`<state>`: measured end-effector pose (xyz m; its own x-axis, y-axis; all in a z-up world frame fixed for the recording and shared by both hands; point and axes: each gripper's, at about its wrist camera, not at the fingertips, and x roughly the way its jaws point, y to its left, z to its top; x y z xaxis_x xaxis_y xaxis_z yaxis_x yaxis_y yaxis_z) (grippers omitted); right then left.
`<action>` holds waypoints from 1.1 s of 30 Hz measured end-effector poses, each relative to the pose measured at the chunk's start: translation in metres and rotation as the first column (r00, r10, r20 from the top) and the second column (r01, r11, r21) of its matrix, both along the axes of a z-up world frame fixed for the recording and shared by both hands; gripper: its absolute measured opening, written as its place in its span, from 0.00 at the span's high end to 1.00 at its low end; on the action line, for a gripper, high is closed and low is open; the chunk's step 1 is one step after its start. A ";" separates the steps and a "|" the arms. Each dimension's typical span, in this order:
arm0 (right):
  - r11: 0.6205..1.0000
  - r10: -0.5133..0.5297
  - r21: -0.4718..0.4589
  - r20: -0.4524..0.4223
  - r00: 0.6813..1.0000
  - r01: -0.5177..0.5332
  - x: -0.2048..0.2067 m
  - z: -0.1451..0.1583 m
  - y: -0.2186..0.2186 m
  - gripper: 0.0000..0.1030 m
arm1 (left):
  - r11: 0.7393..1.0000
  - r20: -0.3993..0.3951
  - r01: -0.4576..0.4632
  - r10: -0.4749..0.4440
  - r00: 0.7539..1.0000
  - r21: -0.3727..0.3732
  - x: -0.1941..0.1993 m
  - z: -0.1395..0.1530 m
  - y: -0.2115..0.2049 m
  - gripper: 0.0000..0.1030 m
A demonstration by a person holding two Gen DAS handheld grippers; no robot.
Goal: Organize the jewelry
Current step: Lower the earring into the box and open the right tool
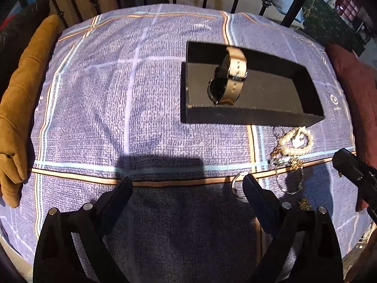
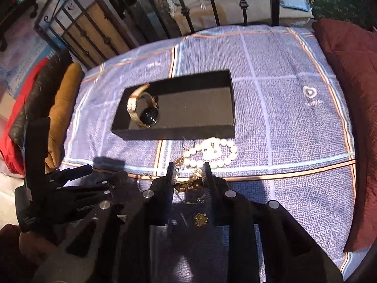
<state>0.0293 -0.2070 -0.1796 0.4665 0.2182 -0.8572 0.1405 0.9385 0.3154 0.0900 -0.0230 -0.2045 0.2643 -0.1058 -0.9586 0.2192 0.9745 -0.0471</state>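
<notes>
1. Black rectangular open-top tray (image 2: pixel 232 108), on the purple checked cloth (image 2: pixel 294 122); landmark for all entries.
2. Cream-strapped, dark-faced wristwatch (image 2: pixel 143 110): inside tray, at one end. Stowed.
3. White pearl bracelet (image 2: pixel 212 153) ringing a small white card: on cloth just outside tray's near wall. Not yet stowed.
4. Tangle of gold chain and charm pieces (image 2: pixel 188 184), thin hoops, silver ring (image 1: pixel 236 185): nearer than the pearls. Unstowed.
5. Right gripper (image 2: pixel 188 176): jaws narrowly parted astride the gold piece; grip cannot be told.
6. Left gripper (image 1: pixel 187 184): jaws wide apart, empty.
7. Progress, judged: early; one item stowed.
</notes>
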 end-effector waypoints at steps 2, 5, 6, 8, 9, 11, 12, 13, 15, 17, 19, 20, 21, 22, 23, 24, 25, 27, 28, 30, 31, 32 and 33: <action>1.000 -0.001 -0.007 0.019 1.000 0.001 0.003 0.007 0.002 0.77 | 1.000 0.029 0.012 -0.012 1.000 -0.016 0.003 0.016 -0.004 0.11; 1.000 0.005 -0.027 0.038 0.999 -0.004 0.005 0.014 0.005 0.77 | 0.999 0.047 0.036 -0.035 0.998 -0.020 0.012 0.033 -0.012 0.29; 1.000 0.007 -0.028 0.043 0.999 -0.006 0.008 0.015 0.006 0.77 | 0.999 0.044 0.045 -0.044 0.998 -0.027 0.014 0.036 -0.014 0.43; 0.999 0.010 -0.038 0.061 0.998 -0.007 0.013 0.017 0.007 0.76 | 0.998 0.039 0.046 -0.044 0.998 -0.039 0.019 0.037 -0.019 0.55; 0.999 0.015 -0.044 0.068 0.998 -0.012 0.017 0.019 0.009 0.76 | 0.998 0.037 0.048 -0.047 0.998 -0.044 0.022 0.038 -0.020 0.65; 0.998 0.019 -0.053 0.088 0.996 -0.015 0.025 0.023 0.008 0.76 | 0.998 0.040 0.048 -0.046 0.998 -0.041 0.028 0.041 -0.027 0.85; 0.998 0.025 -0.056 0.097 0.995 -0.019 0.030 0.025 0.008 0.76 | 0.998 0.042 0.045 -0.043 0.998 -0.047 0.034 0.041 -0.030 0.91; 0.998 0.026 -0.065 0.109 0.994 -0.019 0.035 0.028 0.008 0.76 | 0.998 0.047 0.043 -0.041 0.998 -0.055 0.040 0.042 -0.031 0.92; 0.996 0.040 -0.086 0.124 0.991 -0.030 0.047 0.032 0.009 0.76 | 0.997 0.069 0.053 -0.049 0.996 -0.056 0.051 0.044 -0.034 0.93; 0.994 0.051 -0.104 0.137 0.989 -0.037 0.060 0.033 0.008 0.76 | 0.996 0.091 0.069 -0.064 0.994 -0.052 0.064 0.047 -0.041 0.93; 0.992 0.057 -0.119 0.142 0.988 -0.040 0.071 0.030 0.006 0.76 | 0.996 0.104 0.078 -0.072 0.992 -0.050 0.076 0.049 -0.047 0.93; 0.991 0.064 -0.122 0.135 0.989 -0.048 0.078 0.027 0.006 0.76 | 0.995 0.106 0.085 -0.080 0.991 -0.050 0.081 0.048 -0.050 0.93; 0.991 0.065 -0.126 0.133 0.989 -0.048 0.082 0.024 0.005 0.76 | 0.995 0.108 0.092 -0.086 0.990 -0.048 0.086 0.047 -0.052 0.93; 0.989 0.071 -0.138 0.123 0.990 -0.054 0.088 0.020 0.006 0.76 | 0.994 0.112 0.095 -0.089 0.990 -0.047 0.090 0.045 -0.055 0.93; 0.987 0.076 -0.147 0.116 0.990 -0.059 0.092 0.016 0.006 0.76 | 0.994 0.111 0.098 -0.093 0.990 -0.048 0.094 0.043 -0.057 0.93; 0.986 0.078 -0.155 0.113 0.991 -0.060 0.095 0.013 0.005 0.76 | 0.994 0.110 0.101 -0.095 0.989 -0.052 0.096 0.041 -0.058 0.97; 0.985 0.081 -0.159 0.104 0.991 -0.063 0.099 0.010 0.005 0.76 | 0.994 0.112 0.091 -0.085 0.990 -0.052 0.099 0.038 -0.058 0.97; 0.983 0.083 -0.169 0.089 0.993 -0.067 0.105 0.004 0.003 0.75 | 0.994 0.101 0.097 -0.091 0.991 -0.056 0.103 0.031 -0.060 1.00; 0.983 0.087 -0.172 0.080 0.993 -0.072 0.107 0.001 0.003 0.75 | 0.994 0.094 0.095 -0.090 0.992 -0.049 0.104 0.027 -0.061 1.00; 0.979 0.094 -0.187 0.063 0.994 -0.081 0.110 -0.006 0.003 0.57 | 0.993 0.103 0.101 -0.094 0.990 -0.066 0.104 0.023 -0.061 1.00; 0.978 0.093 -0.194 0.063 0.994 -0.079 0.111 -0.008 0.003 0.53 | 0.993 0.108 0.105 -0.098 0.989 -0.056 0.104 0.022 -0.061 1.00; 0.977 0.093 -0.201 0.068 0.993 -0.077 0.111 -0.009 0.003 0.47 | 0.992 0.107 0.111 -0.104 0.989 -0.056 0.104 0.021 -0.062 1.00; 0.975 0.093 -0.207 0.072 0.993 -0.076 0.110 -0.009 0.003 0.46 | 0.992 0.104 0.114 -0.108 0.989 -0.059 0.104 0.021 -0.063 1.00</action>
<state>0.1396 -0.2040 -0.1889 0.5234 0.0846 -0.8479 0.0395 0.9916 0.1234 0.1943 -0.0857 -0.1838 0.3421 -0.2007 -0.9180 0.3327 0.9395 -0.0814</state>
